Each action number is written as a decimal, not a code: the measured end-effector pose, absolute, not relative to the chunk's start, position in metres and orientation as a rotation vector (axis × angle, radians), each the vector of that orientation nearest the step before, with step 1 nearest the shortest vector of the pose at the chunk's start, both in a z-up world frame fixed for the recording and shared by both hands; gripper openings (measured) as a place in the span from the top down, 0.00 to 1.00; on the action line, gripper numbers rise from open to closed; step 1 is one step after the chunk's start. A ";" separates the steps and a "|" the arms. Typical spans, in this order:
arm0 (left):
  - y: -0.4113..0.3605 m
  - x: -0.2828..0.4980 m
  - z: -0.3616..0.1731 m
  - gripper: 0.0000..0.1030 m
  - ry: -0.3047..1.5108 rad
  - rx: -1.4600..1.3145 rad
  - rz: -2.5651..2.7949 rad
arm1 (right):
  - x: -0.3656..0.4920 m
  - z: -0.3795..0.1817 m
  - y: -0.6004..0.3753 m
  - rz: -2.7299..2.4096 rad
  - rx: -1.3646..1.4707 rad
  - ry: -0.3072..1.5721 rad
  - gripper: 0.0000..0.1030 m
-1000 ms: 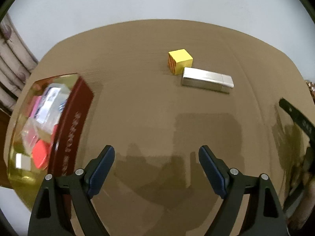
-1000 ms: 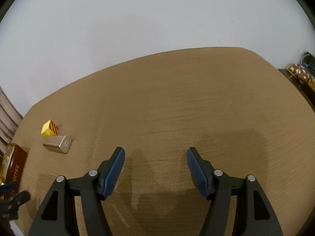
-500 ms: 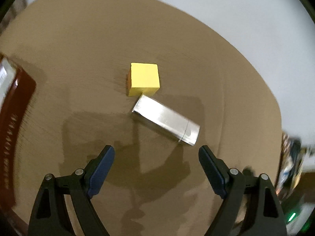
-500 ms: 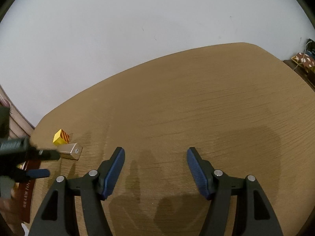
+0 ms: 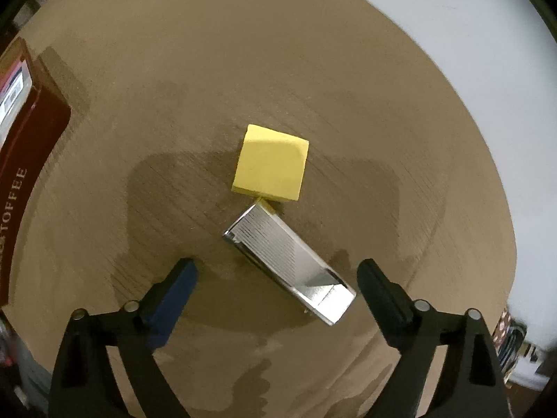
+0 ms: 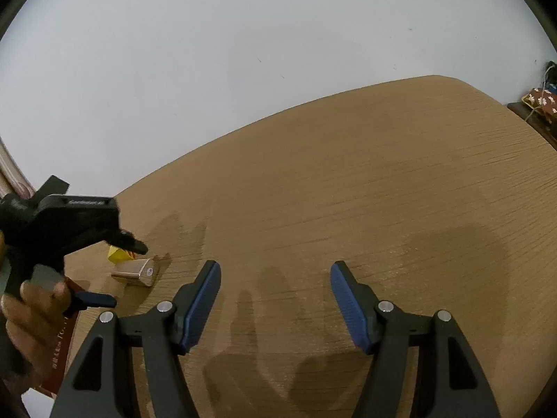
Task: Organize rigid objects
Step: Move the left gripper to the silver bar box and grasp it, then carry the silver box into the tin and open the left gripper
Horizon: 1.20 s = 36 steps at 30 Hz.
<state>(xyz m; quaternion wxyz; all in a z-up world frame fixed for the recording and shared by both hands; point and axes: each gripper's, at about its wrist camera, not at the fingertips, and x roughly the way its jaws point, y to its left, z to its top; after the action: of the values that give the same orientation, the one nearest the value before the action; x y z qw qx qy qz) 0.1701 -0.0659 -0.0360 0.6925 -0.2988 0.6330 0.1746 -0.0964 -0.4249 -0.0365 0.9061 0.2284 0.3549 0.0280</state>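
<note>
A shiny silver rectangular case lies slantwise on the brown table, touching a yellow cube just beyond it. My left gripper is open and hovers right over the silver case, its near end between the two fingers. In the right wrist view the silver case and the yellow cube sit at the far left under the left gripper. My right gripper is open and empty over bare table.
A dark red toffee tin with several small items inside stands at the table's left edge; it also shows in the right wrist view. A patterned object lies beyond the table's far right corner. A white wall runs behind.
My left gripper has moved forward and down from beside the tin to right over the silver case and cube. My right gripper has shifted slightly and stays open.
</note>
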 end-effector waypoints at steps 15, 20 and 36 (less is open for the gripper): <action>-0.076 0.158 -0.020 0.75 1.435 -0.425 0.362 | -0.102 -0.032 -0.443 0.055 0.489 0.736 0.35; -0.078 0.103 -0.001 0.75 1.371 -0.316 0.221 | -0.097 -0.033 -0.441 0.049 0.488 0.747 0.35; 0.088 -0.034 0.083 0.75 1.247 -0.162 0.275 | -0.083 -0.035 -0.426 0.025 0.458 0.781 0.35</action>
<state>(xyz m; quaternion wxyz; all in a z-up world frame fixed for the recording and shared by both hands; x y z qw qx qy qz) -0.0339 0.0876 0.0830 0.7999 -0.0756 0.5813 0.1284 -0.0828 -0.4257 -0.0354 0.8992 0.2214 0.3772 0.0122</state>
